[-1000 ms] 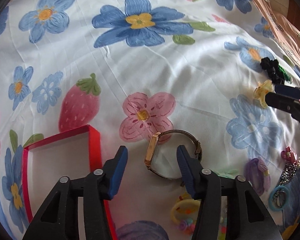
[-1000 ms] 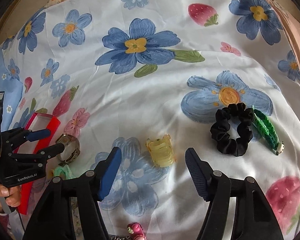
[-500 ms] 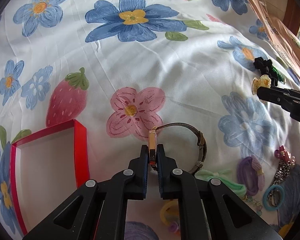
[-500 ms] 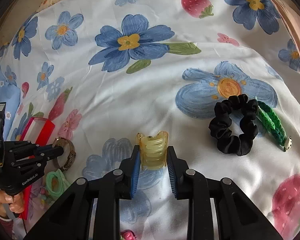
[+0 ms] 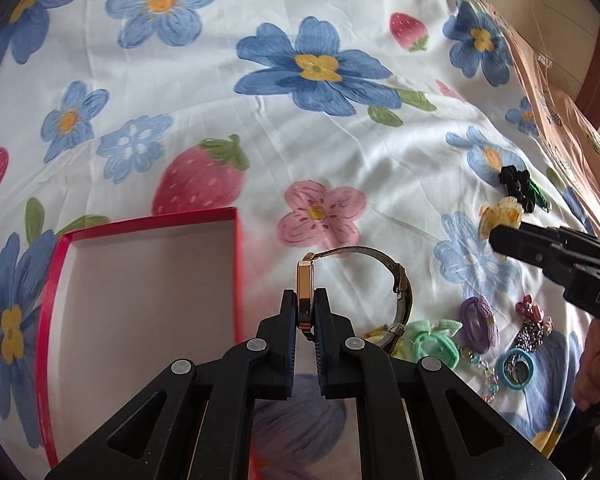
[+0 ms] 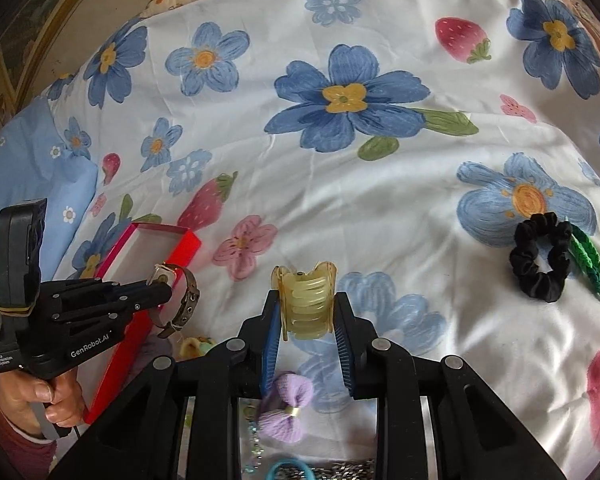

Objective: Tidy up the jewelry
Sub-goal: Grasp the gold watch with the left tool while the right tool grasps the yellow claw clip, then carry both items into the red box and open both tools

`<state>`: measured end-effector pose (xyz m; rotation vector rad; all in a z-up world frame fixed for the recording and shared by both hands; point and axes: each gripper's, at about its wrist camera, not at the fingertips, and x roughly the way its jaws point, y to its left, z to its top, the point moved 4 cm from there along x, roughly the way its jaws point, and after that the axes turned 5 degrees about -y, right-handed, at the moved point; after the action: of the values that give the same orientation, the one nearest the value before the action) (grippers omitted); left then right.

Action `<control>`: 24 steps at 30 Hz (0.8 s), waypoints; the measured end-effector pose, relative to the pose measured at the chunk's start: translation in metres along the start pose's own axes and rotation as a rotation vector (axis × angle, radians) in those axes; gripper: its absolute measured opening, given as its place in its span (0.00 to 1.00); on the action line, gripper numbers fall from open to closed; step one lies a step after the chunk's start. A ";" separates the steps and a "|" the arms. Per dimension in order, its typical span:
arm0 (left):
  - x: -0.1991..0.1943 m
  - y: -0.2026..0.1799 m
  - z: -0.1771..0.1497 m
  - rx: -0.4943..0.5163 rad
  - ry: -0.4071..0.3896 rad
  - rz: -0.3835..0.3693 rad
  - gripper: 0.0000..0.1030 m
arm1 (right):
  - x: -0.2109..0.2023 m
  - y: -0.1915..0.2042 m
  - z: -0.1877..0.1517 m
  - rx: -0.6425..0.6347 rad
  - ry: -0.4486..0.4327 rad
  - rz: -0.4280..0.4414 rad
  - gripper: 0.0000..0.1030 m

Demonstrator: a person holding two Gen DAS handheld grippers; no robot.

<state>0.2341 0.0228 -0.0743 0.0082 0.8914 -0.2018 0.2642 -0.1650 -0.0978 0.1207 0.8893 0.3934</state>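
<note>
My left gripper (image 5: 305, 307) is shut on the gold case of a wristwatch (image 5: 364, 288) and holds it lifted above the bedspread, just right of an open red box (image 5: 140, 280). The watch (image 6: 178, 296) and the red box (image 6: 156, 256) also show in the right wrist view. My right gripper (image 6: 306, 312) is shut on a translucent yellow hair claw (image 6: 306, 304), raised off the bedspread. The claw (image 5: 502, 214) shows at my right gripper's tip in the left wrist view.
A black scrunchie (image 6: 540, 264) and a green braided clip (image 6: 588, 264) lie at the right. A purple bow (image 6: 286, 412), a mint bow (image 5: 432, 340), a teal ring (image 5: 516, 370) and beads lie near me. A cardboard box (image 5: 556, 80) stands at the far right.
Both grippers closed: the left on the watch, the right on the yellow claw. Both have since lifted their items off the bedspread.
</note>
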 end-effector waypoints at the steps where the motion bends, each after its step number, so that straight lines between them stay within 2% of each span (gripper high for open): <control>1: -0.006 0.005 -0.002 -0.006 -0.005 0.007 0.07 | 0.001 0.007 -0.001 -0.008 0.002 0.011 0.25; 11: -0.043 0.066 -0.023 -0.114 -0.022 0.081 0.07 | 0.024 0.080 0.001 -0.082 0.023 0.129 0.25; 24: -0.041 0.133 -0.031 -0.245 -0.005 0.148 0.07 | 0.066 0.157 0.012 -0.176 0.049 0.229 0.25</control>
<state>0.2094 0.1626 -0.0723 -0.1533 0.9016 0.0461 0.2660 0.0055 -0.0972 0.0511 0.8880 0.6887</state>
